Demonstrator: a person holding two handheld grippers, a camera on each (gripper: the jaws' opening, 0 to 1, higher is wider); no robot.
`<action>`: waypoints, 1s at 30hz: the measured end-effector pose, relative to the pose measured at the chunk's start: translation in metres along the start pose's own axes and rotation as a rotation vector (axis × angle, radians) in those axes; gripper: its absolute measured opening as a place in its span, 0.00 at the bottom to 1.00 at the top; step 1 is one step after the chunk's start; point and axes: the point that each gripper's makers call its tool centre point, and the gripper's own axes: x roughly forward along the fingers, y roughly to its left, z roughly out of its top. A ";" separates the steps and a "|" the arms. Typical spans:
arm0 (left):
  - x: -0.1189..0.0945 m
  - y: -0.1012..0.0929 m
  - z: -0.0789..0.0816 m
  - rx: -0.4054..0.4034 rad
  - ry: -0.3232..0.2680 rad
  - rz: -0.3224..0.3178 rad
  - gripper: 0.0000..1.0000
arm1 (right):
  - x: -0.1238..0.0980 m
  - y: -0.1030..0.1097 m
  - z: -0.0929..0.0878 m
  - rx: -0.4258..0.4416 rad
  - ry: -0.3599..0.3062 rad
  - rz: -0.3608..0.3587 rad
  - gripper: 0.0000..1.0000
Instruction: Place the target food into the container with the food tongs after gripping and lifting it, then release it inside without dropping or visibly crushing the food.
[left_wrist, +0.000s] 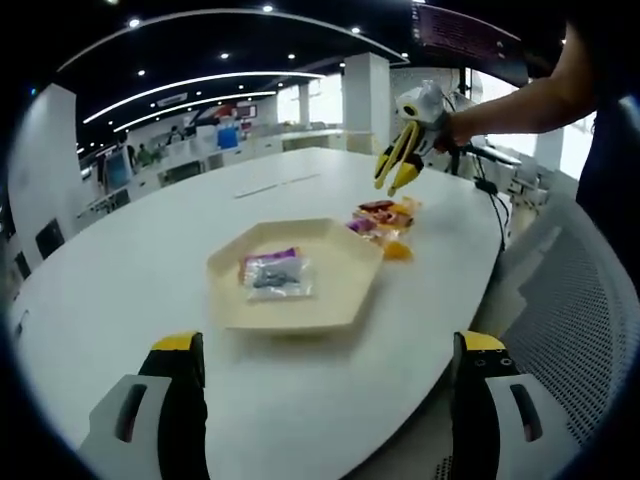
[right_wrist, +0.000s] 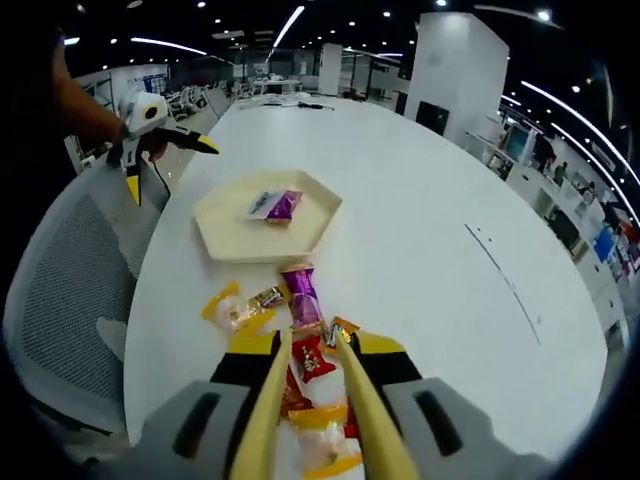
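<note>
A cream hexagonal tray (left_wrist: 340, 300) (right_wrist: 225, 235) sits on the white table and holds a purple packet (right_wrist: 285, 205) and a clear grey packet (left_wrist: 275, 275). Beyond it lies a pile of wrapped snacks (left_wrist: 385, 218) (right_wrist: 300, 300). My right gripper (left_wrist: 420, 110) (right_wrist: 315, 345) is shut on yellow food tongs (left_wrist: 398, 162) (right_wrist: 270, 400). The tong arms stand slightly apart, above the pile. A red packet (right_wrist: 312, 360) shows between them; I cannot tell if they touch it. My left gripper (left_wrist: 330, 345) (right_wrist: 170, 165) is held wide open near the table edge, with nothing between its fingers.
A grey mesh office chair (left_wrist: 580, 300) (right_wrist: 70, 270) stands against the table edge on the person's side. A black cable (left_wrist: 495, 215) runs over the table rim near the right hand. Beyond the tray the long white table (right_wrist: 450, 250) stretches on.
</note>
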 end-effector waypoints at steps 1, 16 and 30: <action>0.000 0.000 0.000 0.001 0.002 0.000 0.99 | 0.002 0.001 -0.002 0.009 0.004 0.006 0.26; 0.000 0.001 -0.002 -0.007 0.013 0.009 0.99 | 0.020 0.001 -0.021 0.039 0.054 0.019 0.25; 0.000 0.001 -0.003 -0.017 0.021 0.009 0.99 | 0.032 0.005 -0.029 -0.014 0.106 0.037 0.24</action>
